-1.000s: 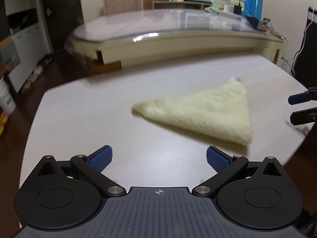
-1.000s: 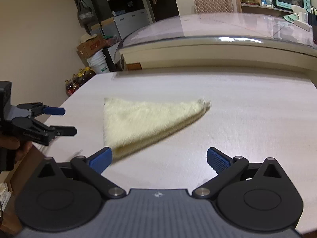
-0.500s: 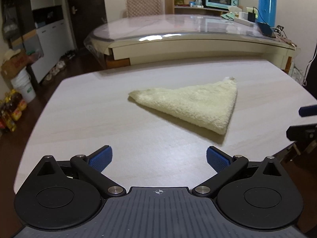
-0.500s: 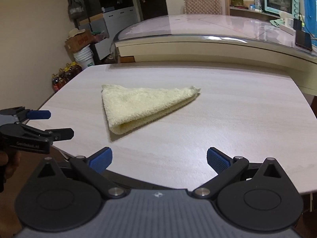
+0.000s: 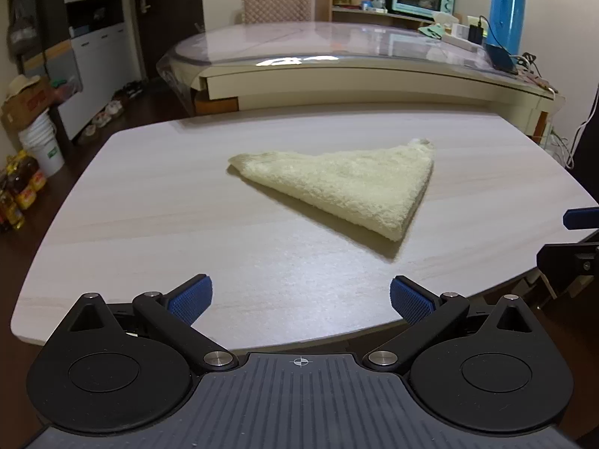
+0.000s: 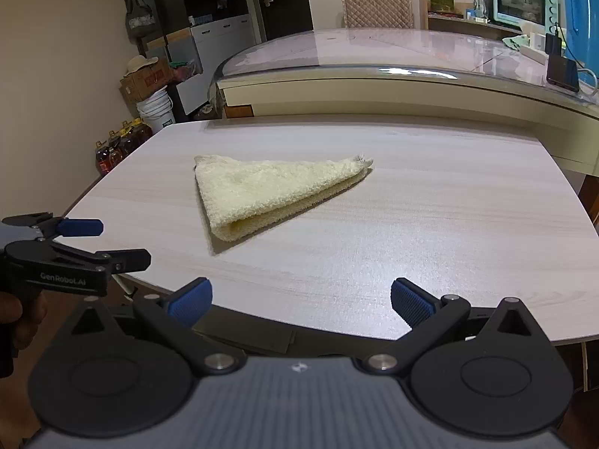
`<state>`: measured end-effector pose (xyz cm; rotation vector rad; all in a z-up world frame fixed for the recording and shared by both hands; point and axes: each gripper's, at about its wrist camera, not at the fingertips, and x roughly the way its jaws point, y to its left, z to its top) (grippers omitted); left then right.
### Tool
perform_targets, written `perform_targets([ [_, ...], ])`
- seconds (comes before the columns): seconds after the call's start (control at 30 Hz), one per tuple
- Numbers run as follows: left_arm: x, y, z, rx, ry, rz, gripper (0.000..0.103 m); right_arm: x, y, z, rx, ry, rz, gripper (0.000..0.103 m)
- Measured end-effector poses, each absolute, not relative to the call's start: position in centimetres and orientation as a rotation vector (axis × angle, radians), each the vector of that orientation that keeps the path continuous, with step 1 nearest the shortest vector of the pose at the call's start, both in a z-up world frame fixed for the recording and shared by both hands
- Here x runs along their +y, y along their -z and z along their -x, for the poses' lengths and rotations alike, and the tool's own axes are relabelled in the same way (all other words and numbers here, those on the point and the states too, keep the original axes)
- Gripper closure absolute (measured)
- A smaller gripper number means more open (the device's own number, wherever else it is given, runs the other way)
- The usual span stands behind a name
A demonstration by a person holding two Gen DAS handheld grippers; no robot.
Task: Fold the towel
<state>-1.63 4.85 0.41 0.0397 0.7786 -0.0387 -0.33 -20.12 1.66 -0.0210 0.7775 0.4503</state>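
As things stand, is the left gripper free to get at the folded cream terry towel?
Probably yes: the left gripper is open, and only bare pale wood table lies between it and the cream towel.

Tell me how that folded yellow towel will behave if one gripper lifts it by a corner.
The towel is thick fluffy cloth, so it will probably droop rather than hold its triangle. Its layers lie loose, open along the near edge in the right wrist view, so a corner pinch may unfold it. It looks light, and pushed on the smooth table it would likely bunch.
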Motion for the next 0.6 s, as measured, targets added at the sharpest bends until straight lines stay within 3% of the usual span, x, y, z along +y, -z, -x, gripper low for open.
perform_targets([
  [0.6, 4.66, -0.43, 1.5, 0.782, 0.021, -0.013, 0.0, -19.38, -1.48, 0.06, 0.795, -0.445, 0.029, 0.0],
])
